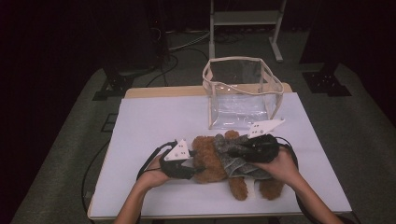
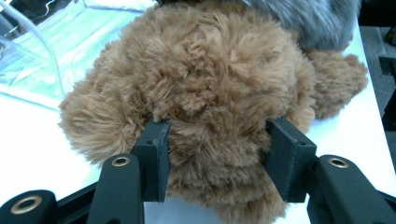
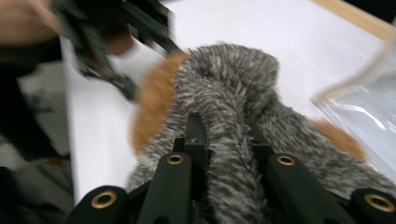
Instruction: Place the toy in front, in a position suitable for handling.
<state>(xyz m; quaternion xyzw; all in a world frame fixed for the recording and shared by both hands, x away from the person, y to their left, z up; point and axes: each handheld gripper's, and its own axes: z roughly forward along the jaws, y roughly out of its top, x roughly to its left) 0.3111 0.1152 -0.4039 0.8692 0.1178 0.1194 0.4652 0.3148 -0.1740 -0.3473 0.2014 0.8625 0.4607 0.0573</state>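
Note:
A brown plush teddy bear (image 1: 212,158) in a grey knitted garment (image 1: 233,161) lies on the white table (image 1: 154,121). My left gripper (image 1: 189,168) is shut on the bear's head (image 2: 201,93), its pads (image 2: 154,154) pressing into the fur from both sides. My right gripper (image 1: 238,150) comes in from the right and is shut on a fold of the grey garment (image 3: 233,154), pinched between its jaws. In the right gripper view the left gripper (image 3: 112,51) shows blurred at the upper left.
A clear plastic bag (image 1: 243,91) with cream trim stands open at the back of the table, just behind the bear. Dark floor, cables and a metal stand (image 1: 245,28) lie beyond. Bare white table stretches to the left and front.

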